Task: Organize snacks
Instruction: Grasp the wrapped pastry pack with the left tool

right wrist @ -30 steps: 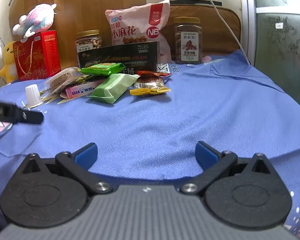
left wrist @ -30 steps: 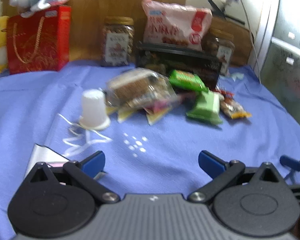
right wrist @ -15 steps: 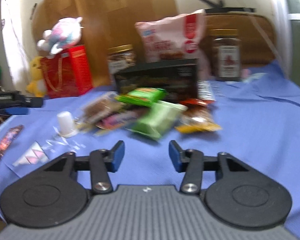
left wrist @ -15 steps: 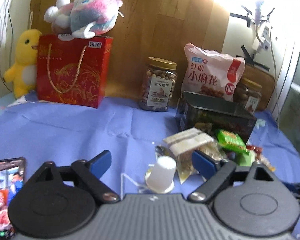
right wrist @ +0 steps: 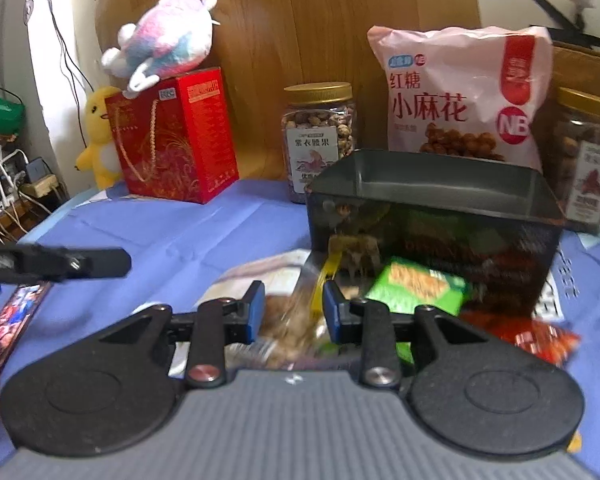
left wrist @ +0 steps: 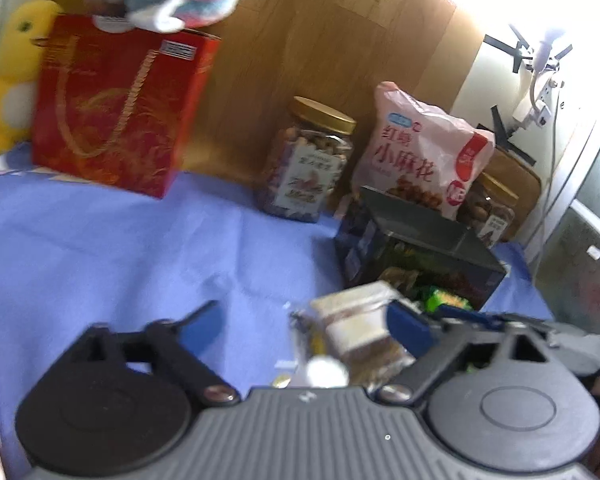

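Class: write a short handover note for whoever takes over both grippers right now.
Left gripper: jaws opening, wide, holding nothing.
Right gripper: half closed over the clear packet; grip cannot be told.
Loose snacks: the green packet and red packet lie on the cloth before the black box.
Done: nothing visibly in the box.
Left: move all the loose packets in.

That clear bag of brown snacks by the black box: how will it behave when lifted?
The clear bag looks like thin crinkly film, so it will probably sag and bend rather than stay flat. Its glossy wrap may slip in a light pinch. The contents look like loose or brittle pieces, so a hard squeeze could crush them. It seems light for its bulk.
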The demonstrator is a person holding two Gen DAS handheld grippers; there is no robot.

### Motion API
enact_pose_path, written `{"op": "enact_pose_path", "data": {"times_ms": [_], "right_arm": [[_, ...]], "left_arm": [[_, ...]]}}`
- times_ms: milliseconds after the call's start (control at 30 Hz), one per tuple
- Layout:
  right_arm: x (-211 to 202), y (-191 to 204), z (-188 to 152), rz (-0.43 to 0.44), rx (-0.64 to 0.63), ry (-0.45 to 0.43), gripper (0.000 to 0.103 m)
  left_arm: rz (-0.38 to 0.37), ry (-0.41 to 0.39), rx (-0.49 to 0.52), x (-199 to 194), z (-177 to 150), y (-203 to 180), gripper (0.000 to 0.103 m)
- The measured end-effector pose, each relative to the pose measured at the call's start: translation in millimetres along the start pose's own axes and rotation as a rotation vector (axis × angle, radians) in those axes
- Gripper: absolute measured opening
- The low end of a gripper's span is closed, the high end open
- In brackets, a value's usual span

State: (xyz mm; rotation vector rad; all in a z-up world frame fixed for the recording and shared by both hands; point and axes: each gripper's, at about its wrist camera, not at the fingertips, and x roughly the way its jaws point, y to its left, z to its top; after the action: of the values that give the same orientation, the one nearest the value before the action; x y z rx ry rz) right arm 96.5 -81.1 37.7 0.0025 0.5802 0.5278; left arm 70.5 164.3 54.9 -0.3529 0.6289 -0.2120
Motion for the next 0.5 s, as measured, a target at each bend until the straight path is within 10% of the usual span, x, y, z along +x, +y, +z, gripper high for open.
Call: {"op": "enact_pose_path", "data": {"times_ms": [133,267,500], "right_arm": [[16,-7,3,0.05,0.041,0.043,0.058],[20,-14,-1,0.121,0.092,0.071,0.057],[-5,-18,-12,0.205,0.16,0.054,0.038]], "left_arm": [[-0.086,0.157,-0.102,45,18,8,0.092],[-0.159,0.285,-0.161,79,16,10,0.05],[-0.192,0.271,-0.174,69,9,-12,0.05]]}}
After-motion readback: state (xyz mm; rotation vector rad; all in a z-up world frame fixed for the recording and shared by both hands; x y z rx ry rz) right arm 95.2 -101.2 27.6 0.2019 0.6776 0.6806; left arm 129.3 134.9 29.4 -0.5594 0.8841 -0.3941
